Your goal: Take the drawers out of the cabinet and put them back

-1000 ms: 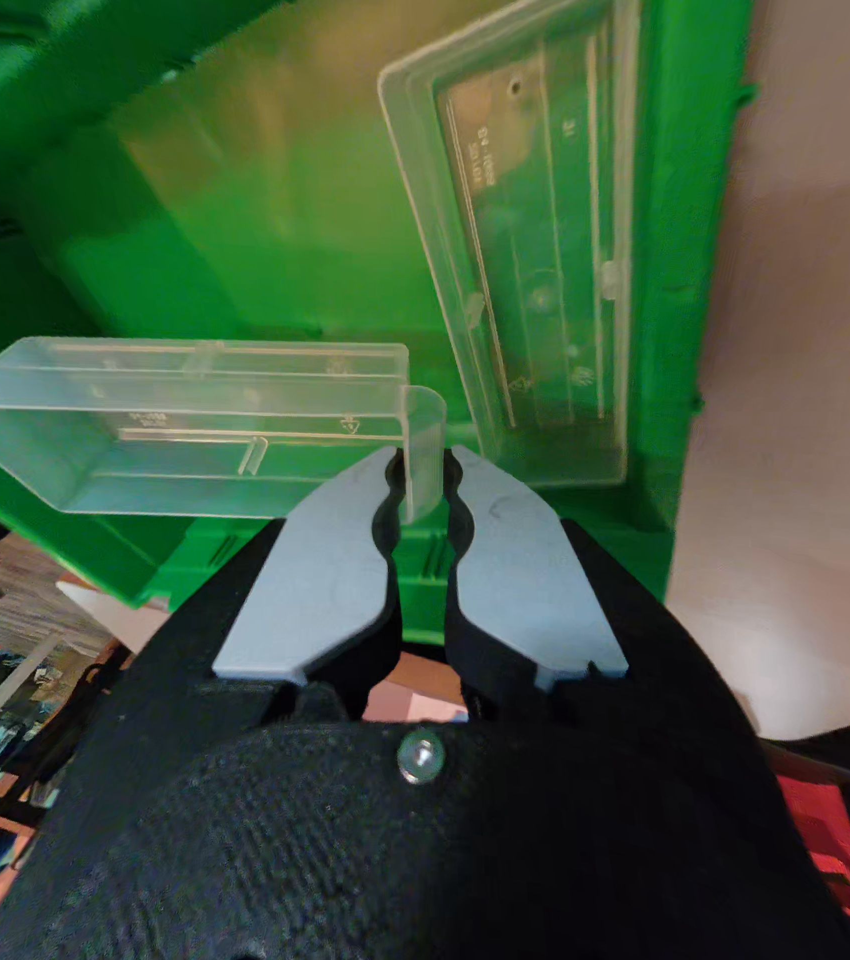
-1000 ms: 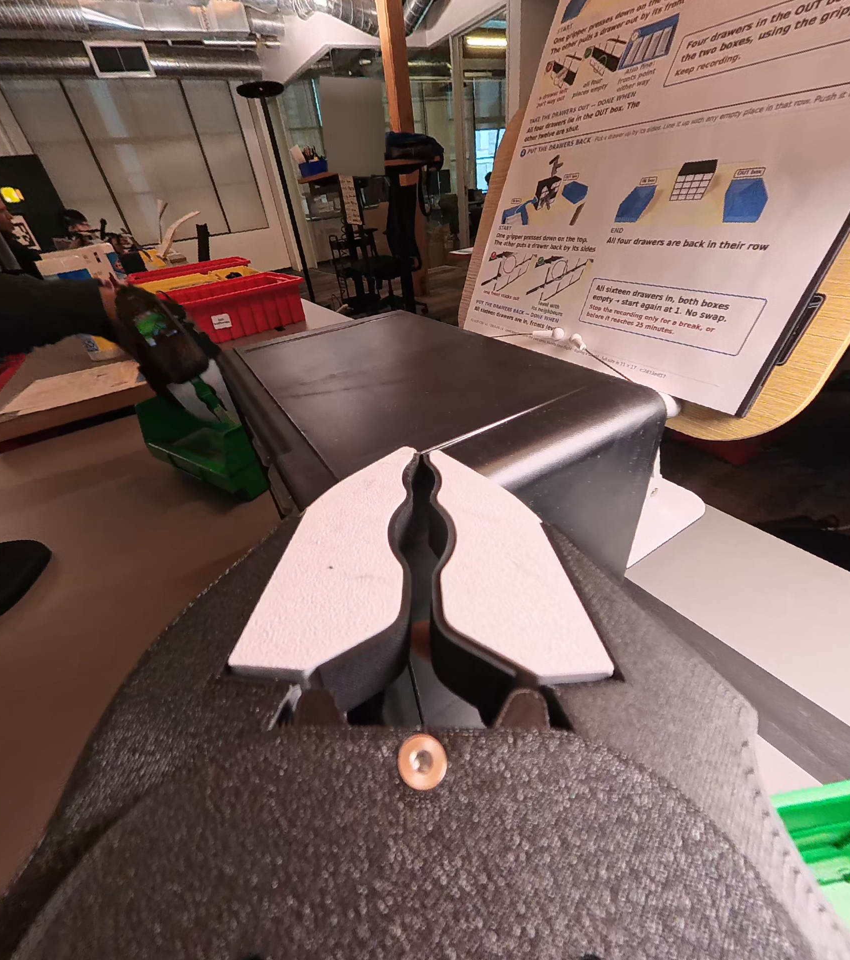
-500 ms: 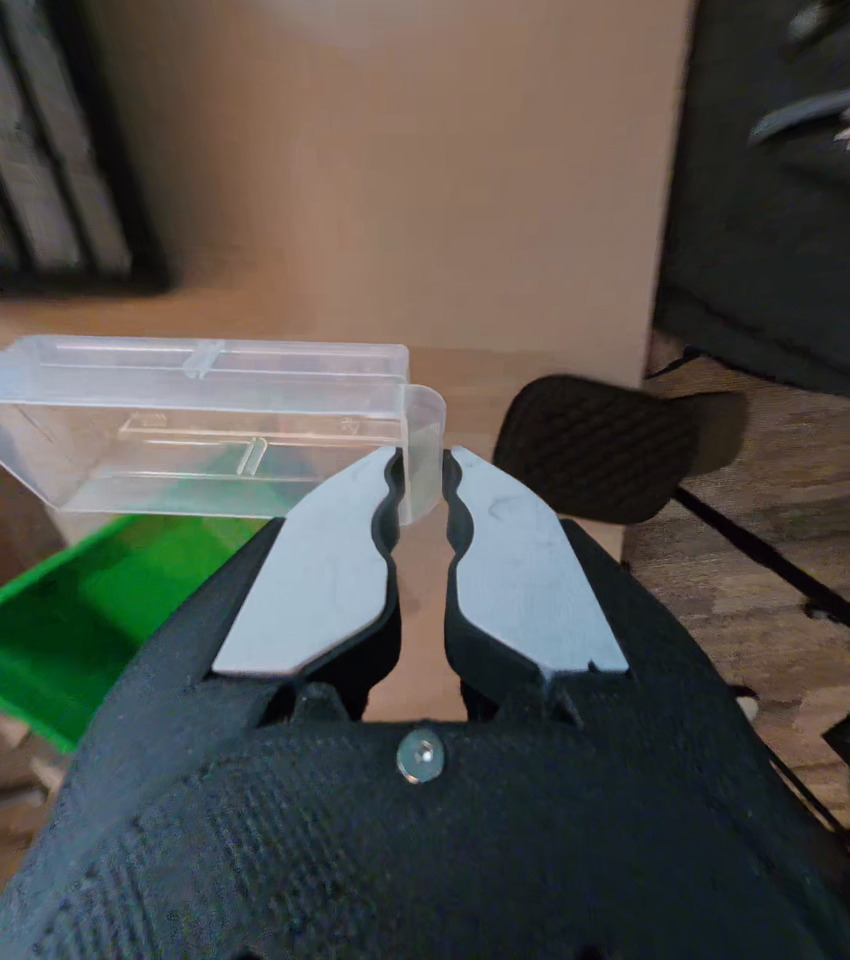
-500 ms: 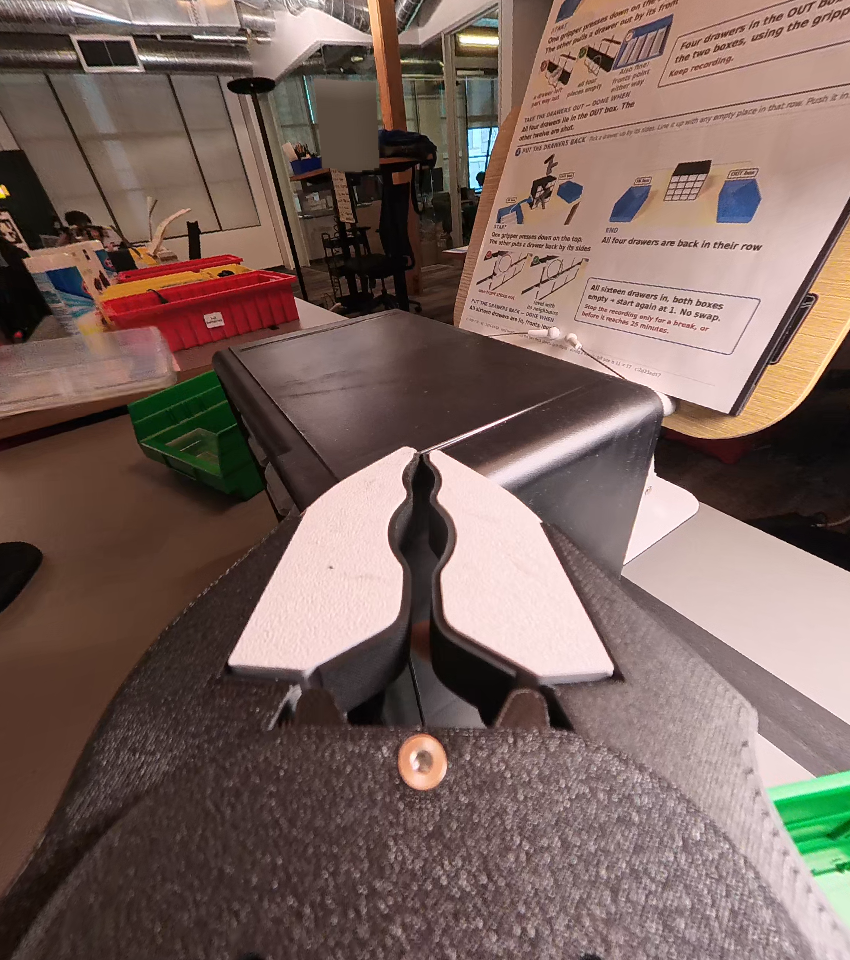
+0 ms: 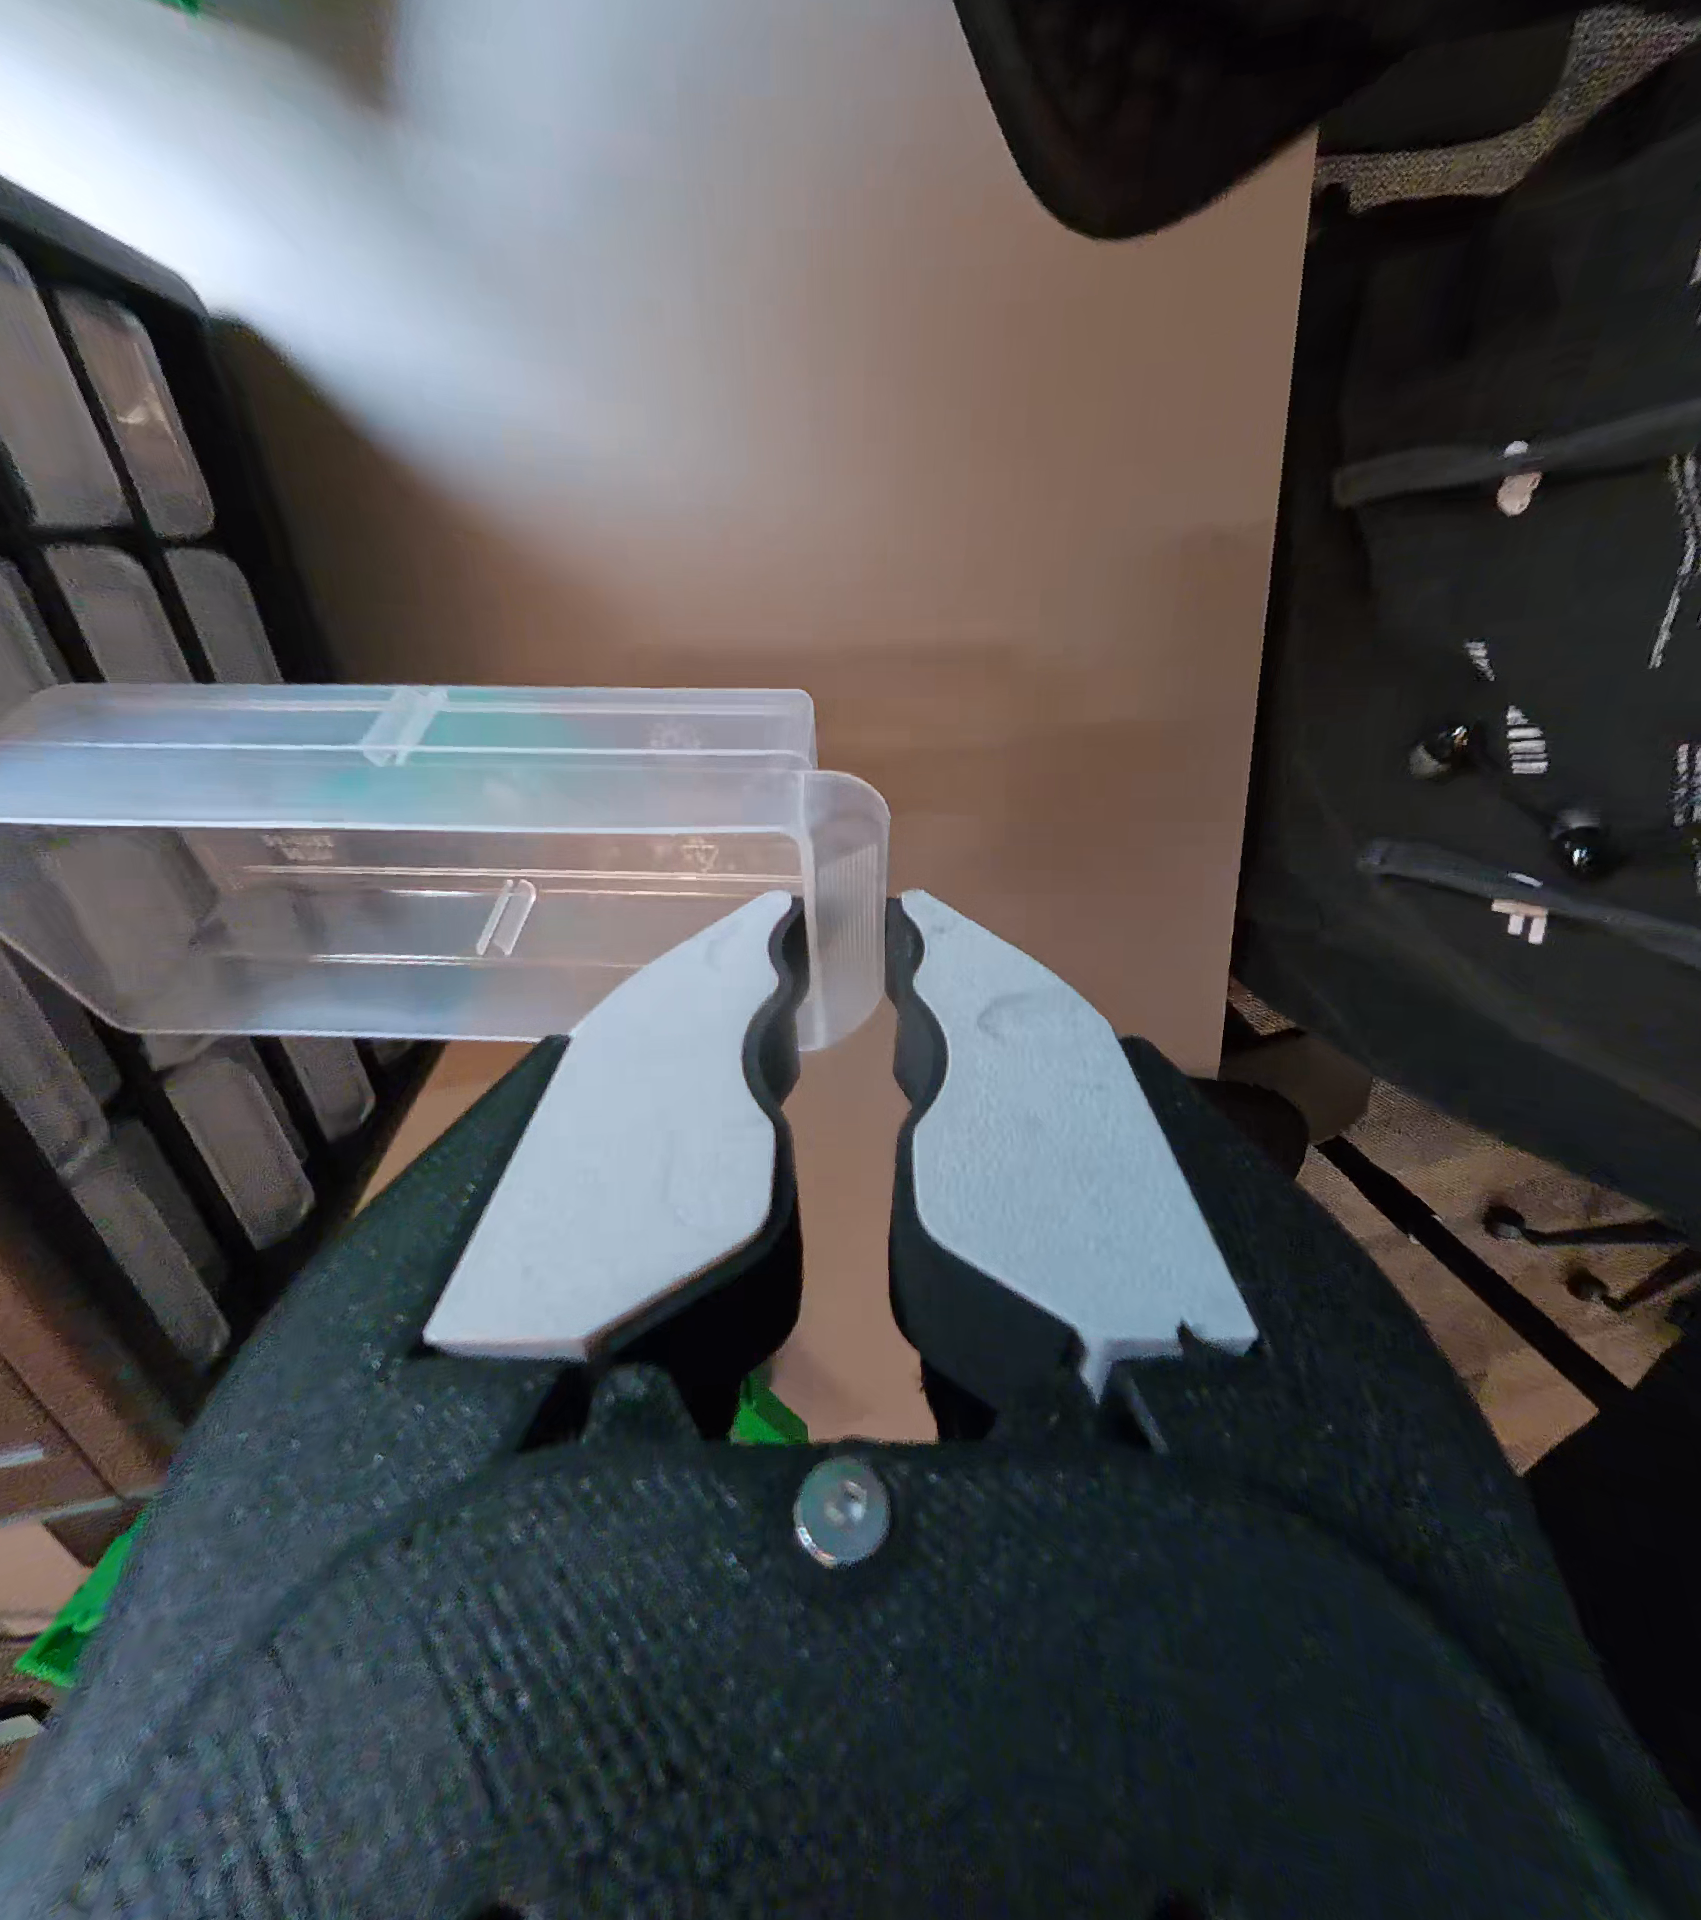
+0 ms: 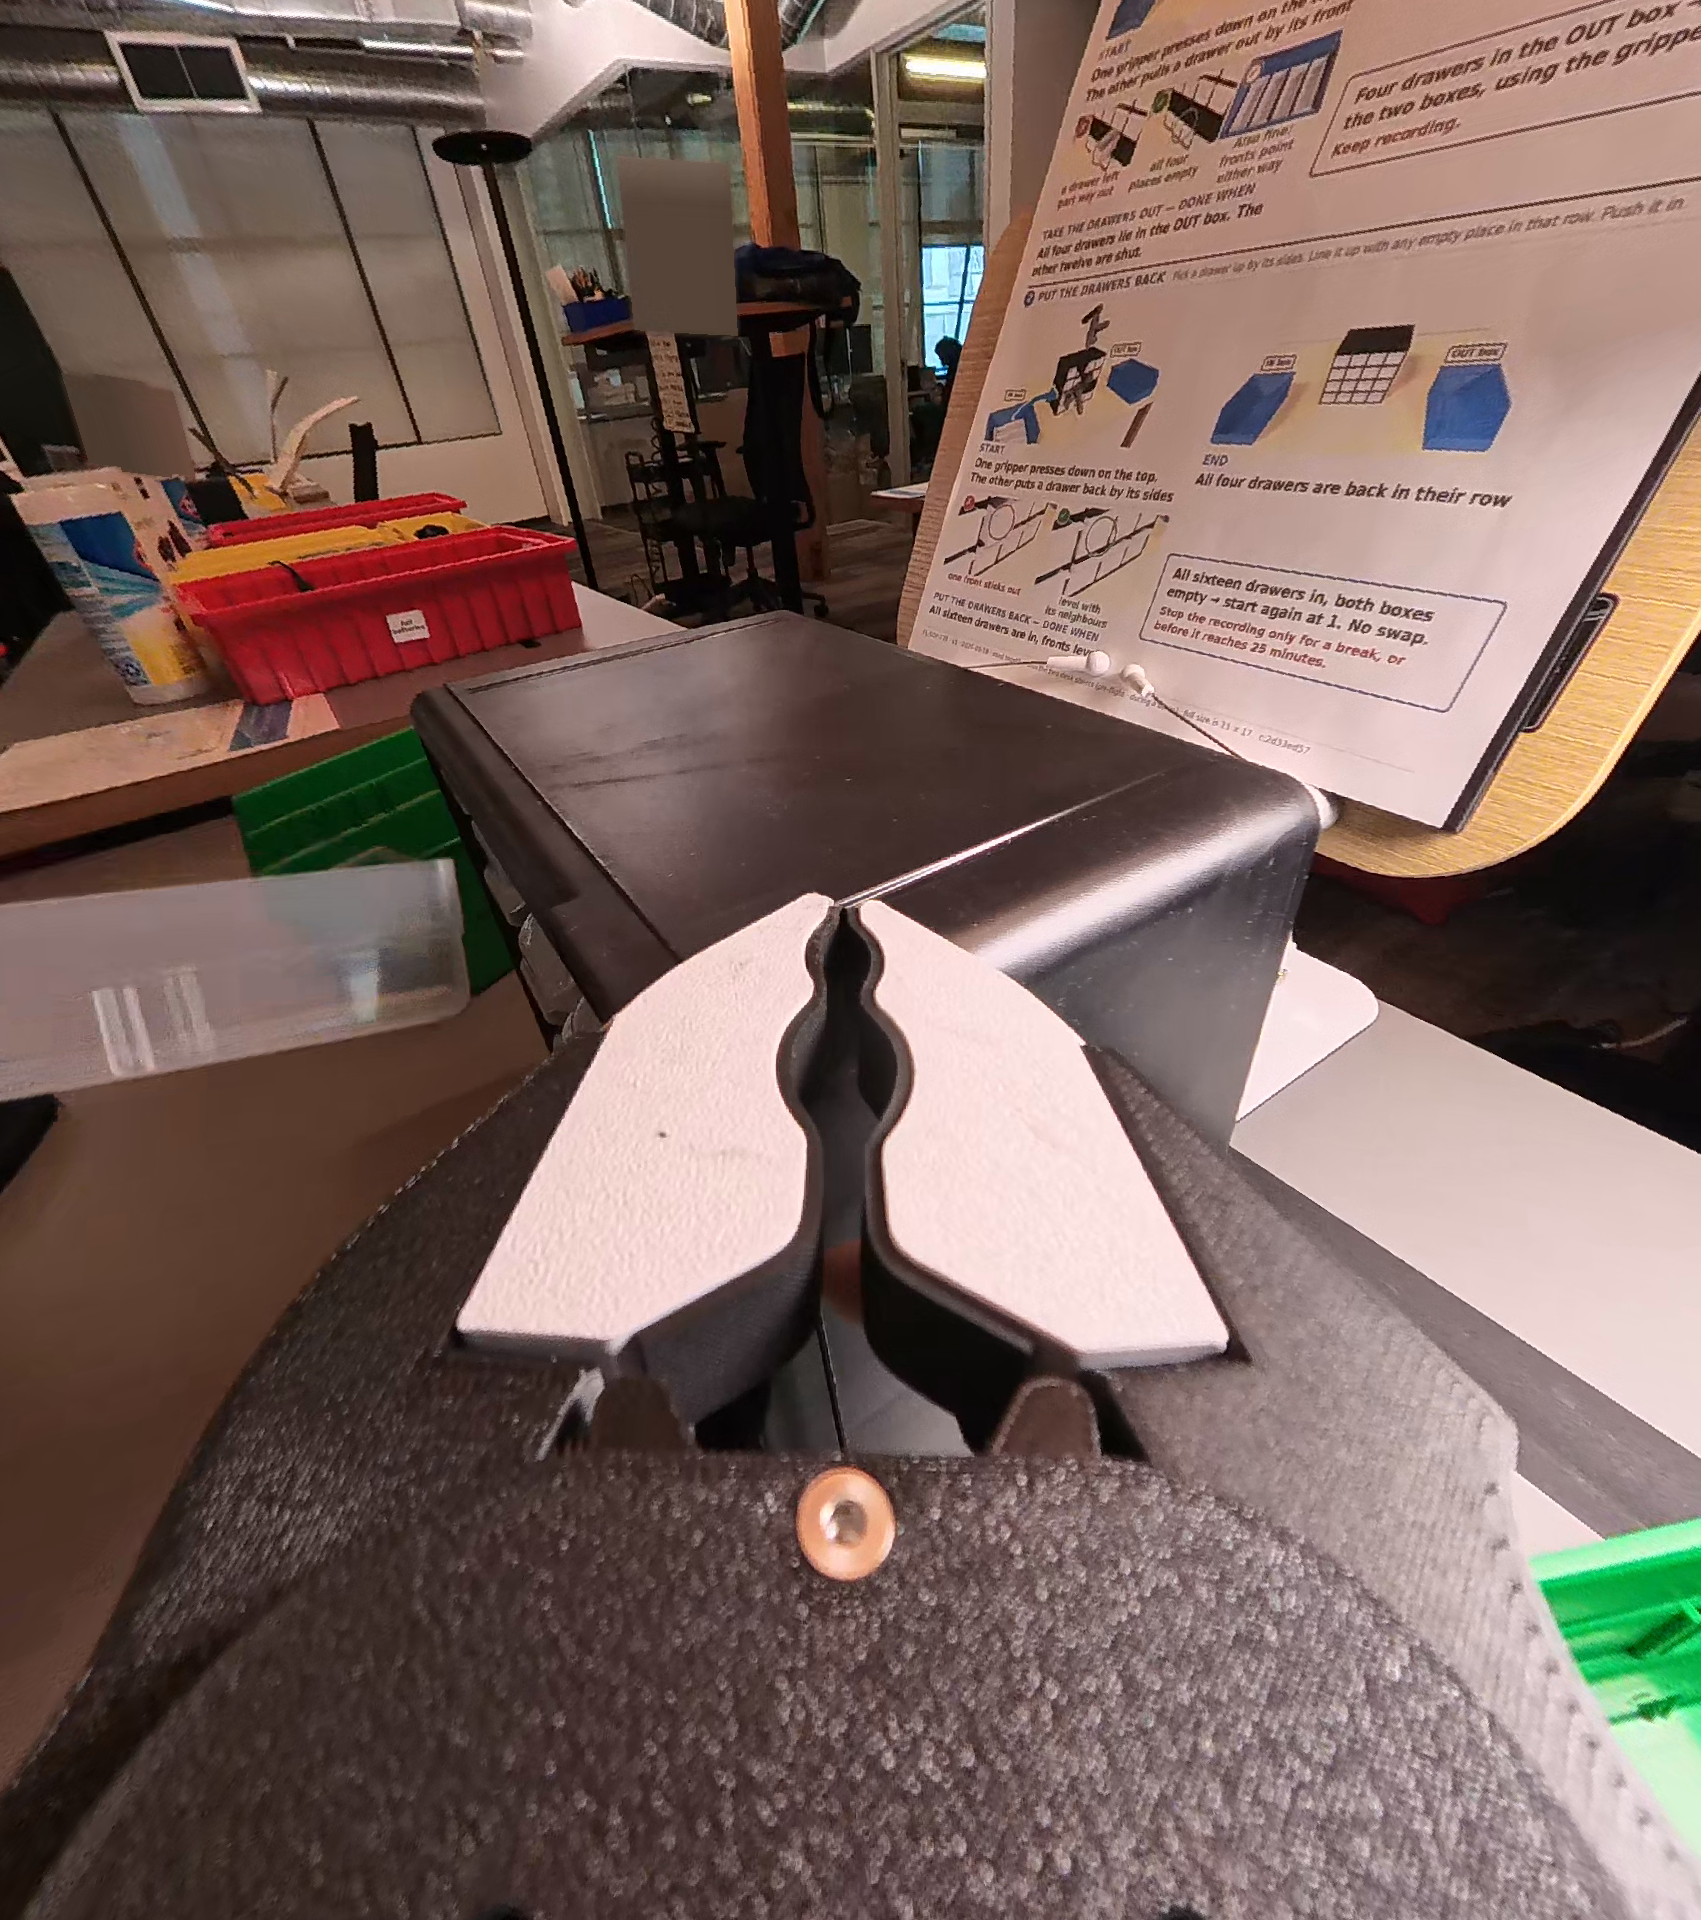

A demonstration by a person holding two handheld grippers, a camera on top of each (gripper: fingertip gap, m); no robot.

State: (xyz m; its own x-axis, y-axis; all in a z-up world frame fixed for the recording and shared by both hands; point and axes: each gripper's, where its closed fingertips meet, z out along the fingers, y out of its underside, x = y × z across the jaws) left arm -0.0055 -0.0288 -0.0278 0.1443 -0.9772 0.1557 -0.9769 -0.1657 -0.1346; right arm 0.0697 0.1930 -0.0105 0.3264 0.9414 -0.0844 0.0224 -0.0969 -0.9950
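Note:
My left gripper point(image 5: 844, 925) is shut on the front handle tab of a clear plastic drawer point(image 5: 347, 862), which it holds in the air, stretching to the left. The black cabinet point(image 5: 46, 644) with its rows of clear drawers fills the left of that view, close behind the held drawer. In the right wrist view my right gripper point(image 6: 844, 914) is shut and empty, its tips resting on the top of the black cabinet point(image 6: 825, 758). The held drawer point(image 6: 171, 977) shows at the left, level with the cabinet's front.
A green bin point(image 6: 358, 800) stands left of the cabinet and another green bin point(image 6: 1698, 1704) at the lower right. An instruction board point(image 6: 1345, 395) leans behind the cabinet. Red trays point(image 6: 378, 613) sit on a far table. A black chair point(image 5: 1552, 623) is at the table's edge.
My left gripper carried the clear drawer out of the green bin and swung it across to the cabinet front. The right gripper stayed shut on the cabinet top.

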